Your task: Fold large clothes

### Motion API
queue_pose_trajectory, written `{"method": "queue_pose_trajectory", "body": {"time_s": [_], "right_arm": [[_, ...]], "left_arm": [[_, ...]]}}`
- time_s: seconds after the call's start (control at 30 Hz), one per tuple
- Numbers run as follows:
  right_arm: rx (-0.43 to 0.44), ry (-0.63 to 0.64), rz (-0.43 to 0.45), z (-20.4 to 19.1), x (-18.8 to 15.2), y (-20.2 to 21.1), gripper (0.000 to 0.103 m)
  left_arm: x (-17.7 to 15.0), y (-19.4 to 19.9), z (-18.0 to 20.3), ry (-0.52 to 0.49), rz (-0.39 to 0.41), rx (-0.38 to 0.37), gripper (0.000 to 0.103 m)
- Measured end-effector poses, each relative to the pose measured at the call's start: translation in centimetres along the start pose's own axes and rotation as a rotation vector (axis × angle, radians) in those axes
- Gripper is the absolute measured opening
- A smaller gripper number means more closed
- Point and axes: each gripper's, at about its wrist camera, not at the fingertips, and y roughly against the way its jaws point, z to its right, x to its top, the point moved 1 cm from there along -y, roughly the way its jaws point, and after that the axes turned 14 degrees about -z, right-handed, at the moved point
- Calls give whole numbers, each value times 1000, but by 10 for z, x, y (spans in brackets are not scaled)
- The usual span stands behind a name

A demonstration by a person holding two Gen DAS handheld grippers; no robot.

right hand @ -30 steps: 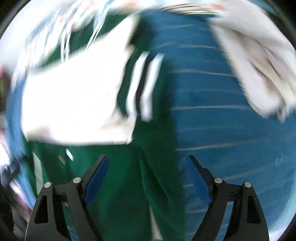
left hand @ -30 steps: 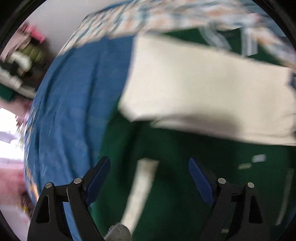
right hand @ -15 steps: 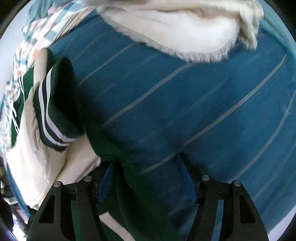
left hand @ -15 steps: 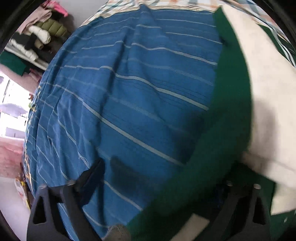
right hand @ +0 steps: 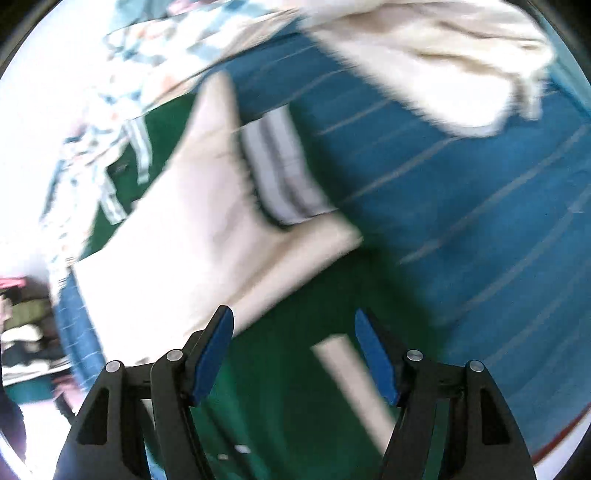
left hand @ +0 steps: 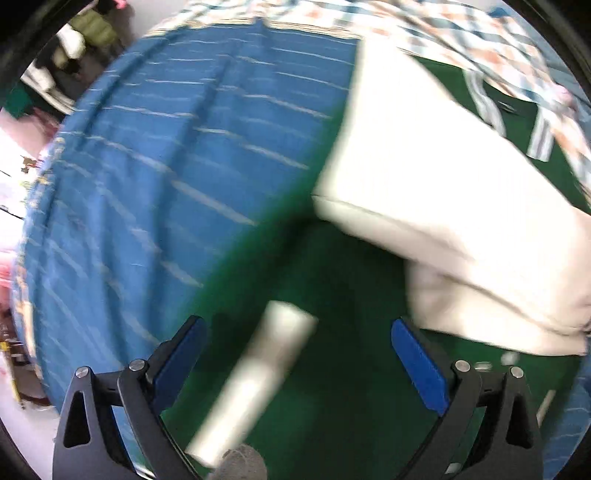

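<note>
A green jacket (left hand: 332,369) with cream sleeves (left hand: 443,206) and striped cuffs lies on a blue striped bed sheet (left hand: 166,192). My left gripper (left hand: 299,354) is open just above the jacket's green hem, with a cream stripe (left hand: 258,376) between its fingers. In the right wrist view the same jacket (right hand: 280,387) lies below my right gripper (right hand: 293,354), which is open over the green cloth. A folded cream sleeve (right hand: 207,240) with a striped cuff (right hand: 280,173) lies ahead of it. Both views are motion-blurred.
A plaid blanket (left hand: 424,26) lies at the far side of the bed. A cream garment (right hand: 443,62) lies on the sheet (right hand: 480,206) at the right. Hanging clothes (left hand: 85,33) show past the bed's left edge.
Half a second ago both grippers were low and gripping the jacket's green edge. Now both are open, raised and pulled back, and the jacket lies on the bed.
</note>
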Motion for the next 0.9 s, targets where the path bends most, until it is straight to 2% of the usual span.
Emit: {"method": "queue_pose_trajectory", "body": {"time_s": [0.07, 0.1, 0.13, 0.17, 0.23, 0.37, 0.47, 0.53, 0.6, 0.63, 0.67, 0.7, 0.73, 0.8, 0.87, 0.9], "right_arm": [[78, -12, -14, -15, 1, -14, 70], [114, -23, -20, -19, 5, -20, 70], [131, -37, -23, -26, 16, -27, 70], [152, -61, -24, -27, 19, -31, 70], [158, -76, -20, -31, 23, -33, 70], [122, -110, 10, -21, 26, -30, 70], [174, -158, 13, -4, 34, -29, 71], [174, -162, 31, 0, 42, -29, 71], [162, -148, 50, -7, 53, -35, 70], [124, -135, 82, -15, 58, -37, 46], [49, -122, 121, -17, 63, -36, 23], [30, -117, 146, -21, 68, -35, 18], [18, -120, 157, -19, 70, -34, 18], [-15, -100, 110, -19, 75, -31, 19], [-4, -61, 81, -18, 68, -17, 31], [-25, -25, 94, -15, 59, -3, 41]], "left_arm": [[10, -11, 26, -19, 25, 51, 103], [16, -20, 35, -21, 33, 100, 103], [23, -29, 41, -17, 38, 149, 103], [30, -35, 40, -12, 38, 164, 103], [42, -38, 33, 9, 60, 162, 103], [59, -33, 7, 43, 97, 210, 103], [70, -38, -16, 93, 92, 209, 103], [73, -39, -21, 101, 79, 191, 103], [69, -37, -15, 78, 89, 206, 103], [68, -36, -14, 65, 95, 212, 103], [65, -34, -15, 58, 95, 212, 103], [63, -31, -15, 56, 95, 211, 103], [57, -27, -18, 44, 97, 208, 103], [53, -17, -32, 25, 104, 214, 103], [38, 3, -43, 11, 142, 216, 103], [31, 11, -50, 3, 160, 221, 103]]}}
